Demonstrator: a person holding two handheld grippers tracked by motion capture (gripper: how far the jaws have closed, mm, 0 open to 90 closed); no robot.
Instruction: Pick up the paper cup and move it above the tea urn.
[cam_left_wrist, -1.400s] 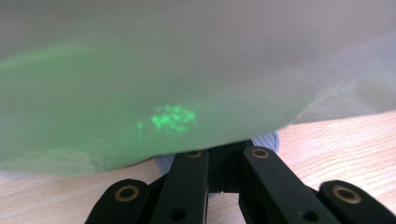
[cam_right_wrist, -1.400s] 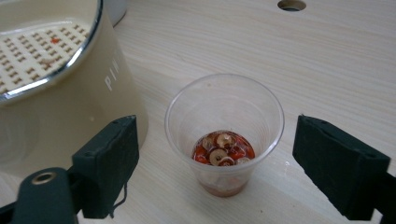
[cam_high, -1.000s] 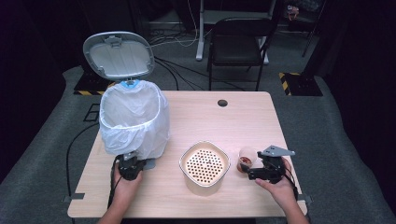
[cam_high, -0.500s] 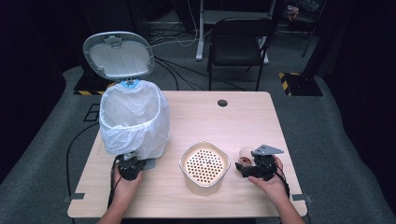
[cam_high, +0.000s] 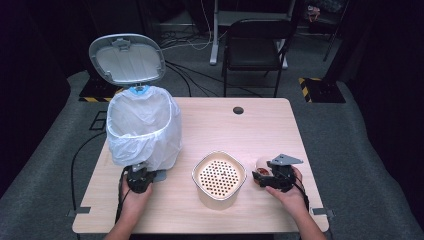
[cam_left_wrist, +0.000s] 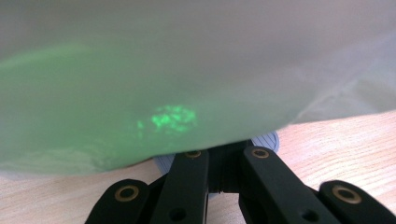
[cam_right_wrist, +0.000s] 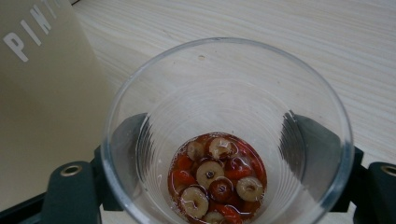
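The right gripper (cam_high: 261, 177) is closing its jaws around a clear glass cup (cam_right_wrist: 227, 133) that is standing on the tabletop (cam_high: 280, 125) just beside the beige strainer pot (cam_high: 219, 176); the pads seem to be touching the wall on both sides, but through the glass I cannot tell how firmly. The cup is holding red liquid with sliced dried fruit (cam_right_wrist: 215, 179) at its bottom. If the grip is too loose, the smooth glass could be slipping during lifting and spilling its contents. Farther to the left, the left gripper (cam_high: 138, 179) is sitting with jaws fully closed at the grey pedal (cam_left_wrist: 266, 140) of the white-bagged trash bin (cam_high: 144, 127), whose lid (cam_high: 127, 59) is standing open; if it slips off, the lid could be dropping.
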